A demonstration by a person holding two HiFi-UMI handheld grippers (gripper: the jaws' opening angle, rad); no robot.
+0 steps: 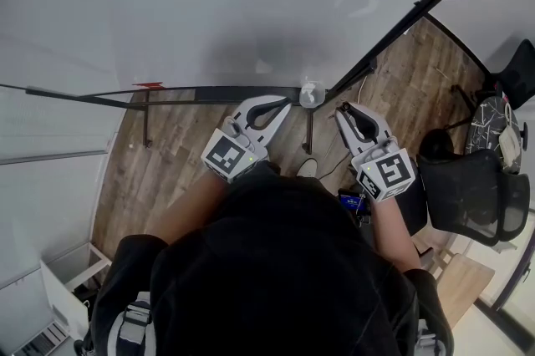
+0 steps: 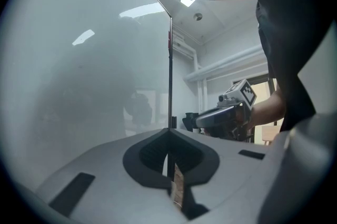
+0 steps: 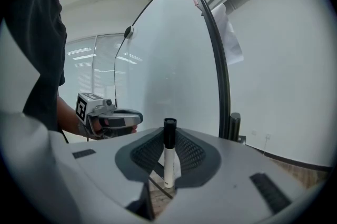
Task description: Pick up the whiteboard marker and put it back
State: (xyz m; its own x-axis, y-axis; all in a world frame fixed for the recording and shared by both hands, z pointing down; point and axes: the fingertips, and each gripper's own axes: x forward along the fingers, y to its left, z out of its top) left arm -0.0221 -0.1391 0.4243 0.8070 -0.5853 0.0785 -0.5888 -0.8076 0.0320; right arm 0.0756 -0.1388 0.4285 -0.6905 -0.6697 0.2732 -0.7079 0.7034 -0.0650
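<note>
**Marker in right gripper, left gripper empty**

- Right gripper [image 3: 169, 138]: jaws clamped on the whiteboard marker [image 3: 168, 157]. The marker stands upright between the pads, black cap on top and white barrel below. The barrel's lower end shows in the gap between the jaws.
- Left gripper [image 2: 169, 133]: jaws together at the tips with nothing between them. Only a thin slit behind the tips shows a strip of floor.
- Both grippers are held out in front of the person, side by side but apart, tips toward the whiteboard [image 1: 251, 3].
- In the head view both sit just short of the black rail [image 1: 226, 94] along the board's bottom edge. The left one's tips are almost at the rail.
- The right gripper is near the board's right-hand corner. Its own view shows the board's dark frame [image 3: 224, 81] just right of the marker.
- A small round whitish item [image 1: 311, 94] sits on the rail between the two grippers. I can't tell what it is.
- Below is a wood-plank floor [image 1: 167, 162]. Black mesh office chair [image 1: 468, 191] off to the person's right.
</note>
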